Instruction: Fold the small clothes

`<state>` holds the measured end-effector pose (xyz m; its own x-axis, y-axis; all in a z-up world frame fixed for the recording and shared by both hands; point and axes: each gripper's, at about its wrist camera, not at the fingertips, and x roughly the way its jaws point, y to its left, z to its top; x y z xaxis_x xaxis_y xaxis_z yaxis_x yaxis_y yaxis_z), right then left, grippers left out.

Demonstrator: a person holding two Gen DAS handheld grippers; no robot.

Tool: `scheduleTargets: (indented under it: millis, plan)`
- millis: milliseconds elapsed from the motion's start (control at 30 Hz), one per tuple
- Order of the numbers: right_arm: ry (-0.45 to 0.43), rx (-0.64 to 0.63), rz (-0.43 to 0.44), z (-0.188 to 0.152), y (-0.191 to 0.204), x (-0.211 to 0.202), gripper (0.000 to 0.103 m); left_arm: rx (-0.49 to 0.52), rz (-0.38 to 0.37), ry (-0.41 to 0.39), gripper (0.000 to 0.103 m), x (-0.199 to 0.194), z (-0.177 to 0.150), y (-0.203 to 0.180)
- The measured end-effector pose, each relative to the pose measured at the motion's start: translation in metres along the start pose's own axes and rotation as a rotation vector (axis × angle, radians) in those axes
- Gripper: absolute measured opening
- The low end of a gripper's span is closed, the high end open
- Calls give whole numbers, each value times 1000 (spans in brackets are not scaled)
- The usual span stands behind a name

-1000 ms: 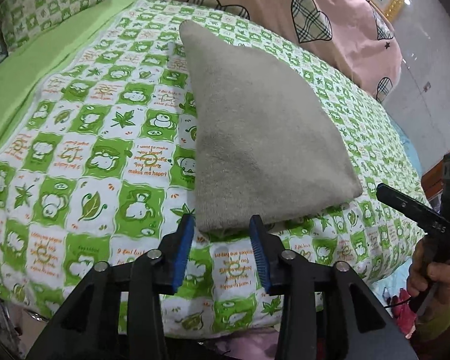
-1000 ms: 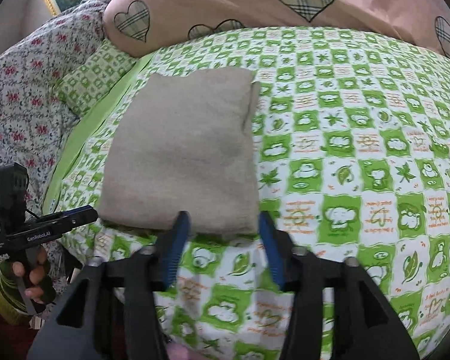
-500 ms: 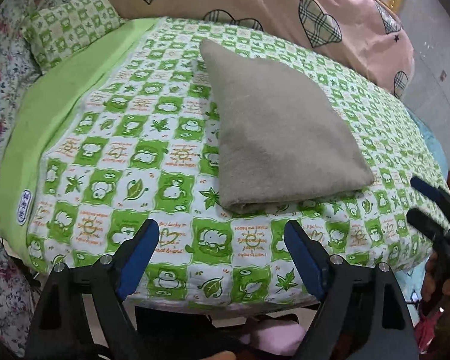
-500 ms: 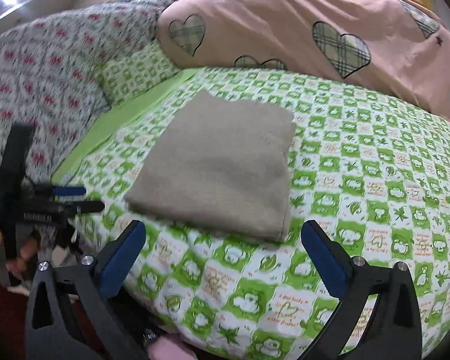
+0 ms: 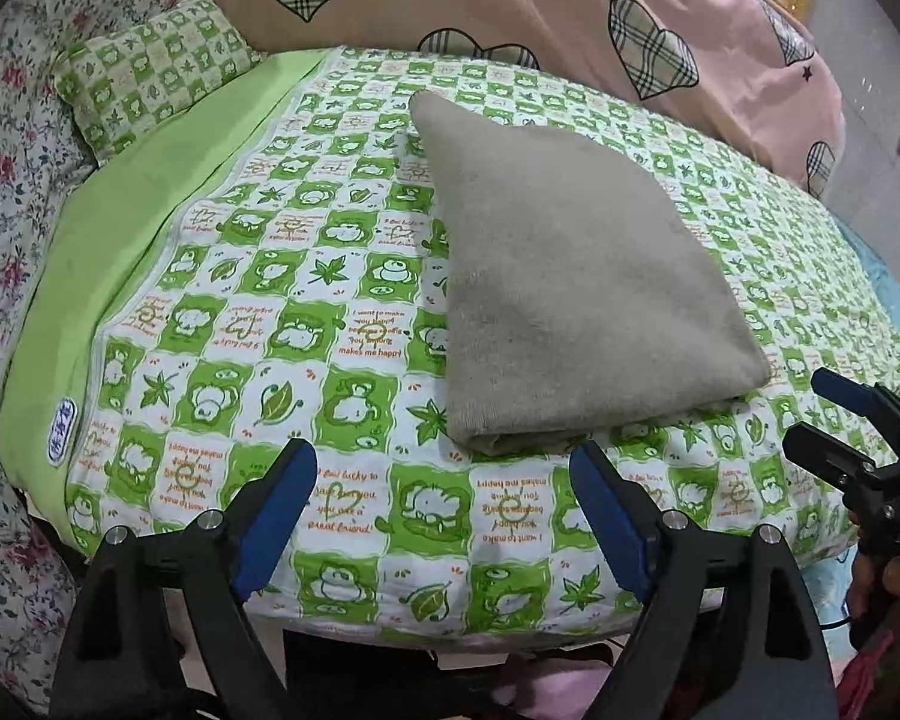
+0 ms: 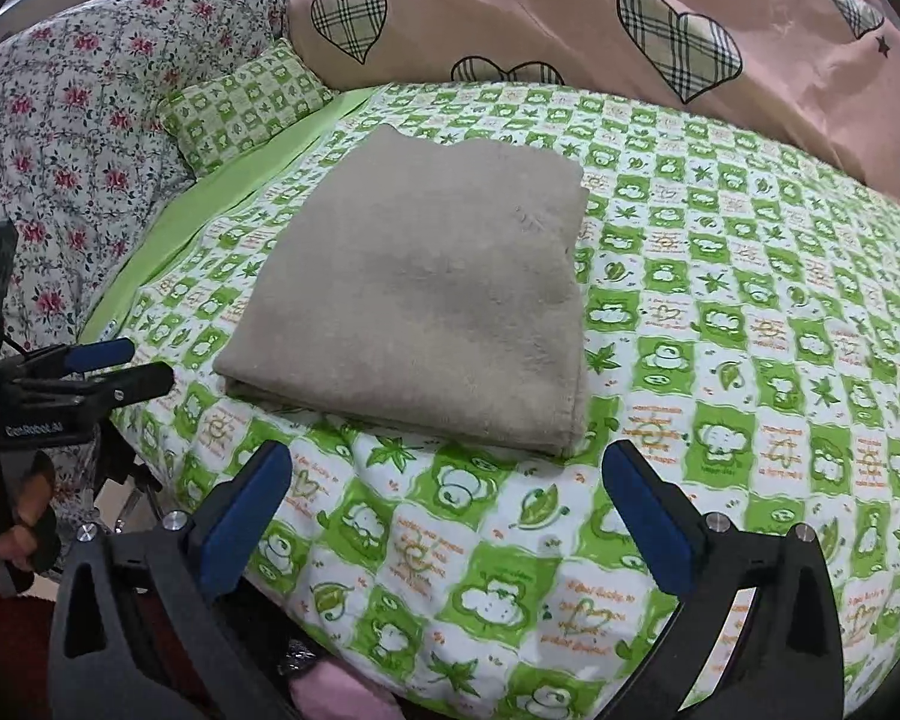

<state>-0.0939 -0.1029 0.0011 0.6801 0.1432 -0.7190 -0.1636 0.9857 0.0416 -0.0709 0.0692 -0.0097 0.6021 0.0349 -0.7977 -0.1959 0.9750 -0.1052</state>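
Nearest, the left claw (image 5: 444, 507) and the right claw (image 6: 447, 507) both stand spread wide apart, holding nothing, just short of the bed's edge. Beyond them a taupe garment (image 6: 426, 294) lies folded into a flat, neat rectangle on the green checkered sheet (image 6: 720, 360). Farther back rests a pink heart-print quilt (image 6: 570, 18).

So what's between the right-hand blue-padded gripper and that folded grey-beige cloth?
Only bare green-checked quilt, seen in the right wrist view, separates right gripper from cloth.
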Motion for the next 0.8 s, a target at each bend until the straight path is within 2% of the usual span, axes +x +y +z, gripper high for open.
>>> scheduleTargets:
  millis: [400, 633, 800]
  plan:
    - [23, 59, 7, 22, -10, 9, 103, 24, 54, 11, 87, 10, 26, -7]
    - [21, 34, 10, 37, -9, 15, 103, 56, 93, 19, 89, 16, 36, -20]
    - [26, 41, 20, 46, -12, 21, 103, 52, 87, 11, 89, 19, 44, -22]
